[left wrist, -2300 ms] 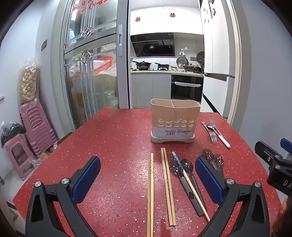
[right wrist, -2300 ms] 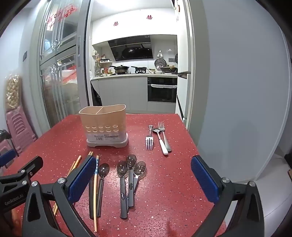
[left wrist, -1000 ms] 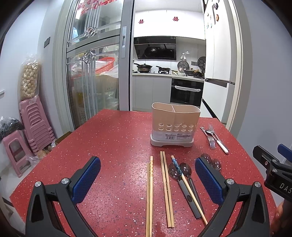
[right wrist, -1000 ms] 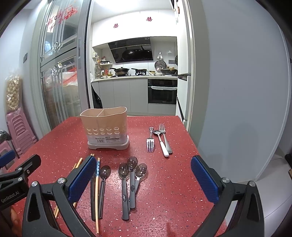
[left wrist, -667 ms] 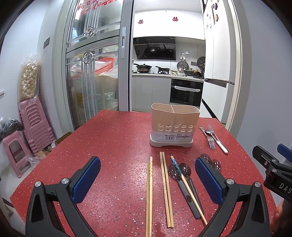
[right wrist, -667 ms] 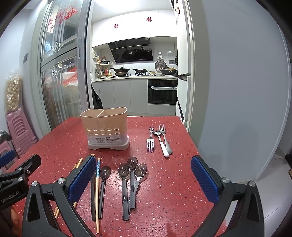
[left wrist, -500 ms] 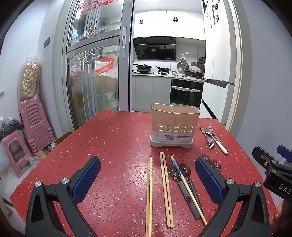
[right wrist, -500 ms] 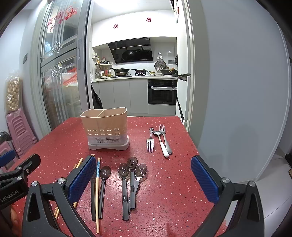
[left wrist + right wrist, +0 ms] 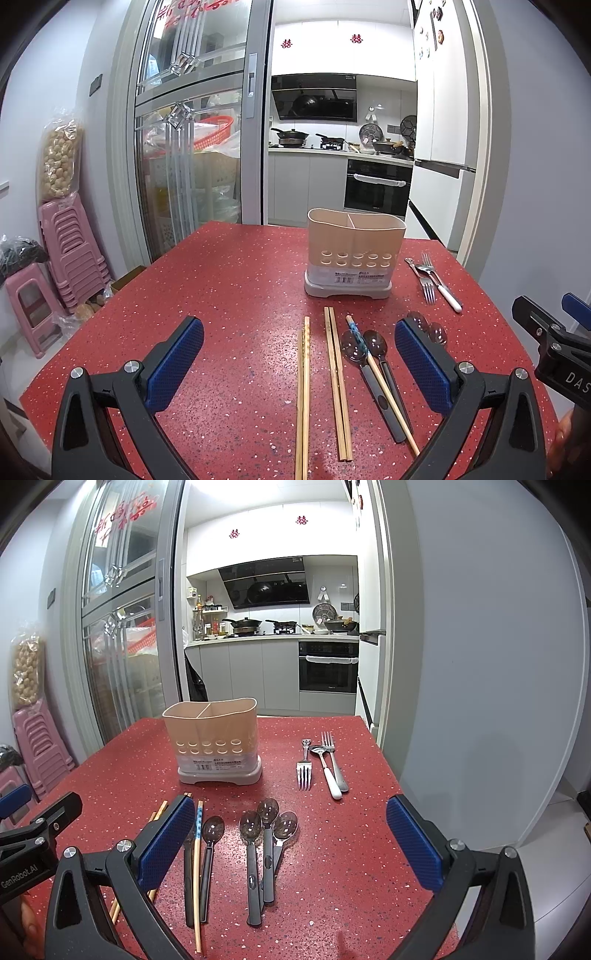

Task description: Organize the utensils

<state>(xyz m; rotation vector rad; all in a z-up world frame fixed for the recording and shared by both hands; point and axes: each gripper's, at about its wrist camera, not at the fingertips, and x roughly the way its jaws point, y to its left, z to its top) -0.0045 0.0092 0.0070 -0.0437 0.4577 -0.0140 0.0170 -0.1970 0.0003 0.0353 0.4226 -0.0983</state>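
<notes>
Left gripper (image 9: 299,363) and right gripper (image 9: 290,840), both spread and empty, above the red surface (image 9: 229,280); chopsticks (image 9: 304,387), spoons (image 9: 264,834) near its front edge, beige holder (image 9: 354,254) behind, mid-surface

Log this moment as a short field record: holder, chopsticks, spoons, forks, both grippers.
holder: beige two-compartment utensil holder upright on red table; nothing shows above its rim
chopsticks: wooden chopsticks flat on the table, in front of the holder
spoons: dark-handled spoons flat, right of chopsticks
forks: forks flat, right of holder
left gripper: open, holding nothing
right gripper: open, holding nothing
</notes>
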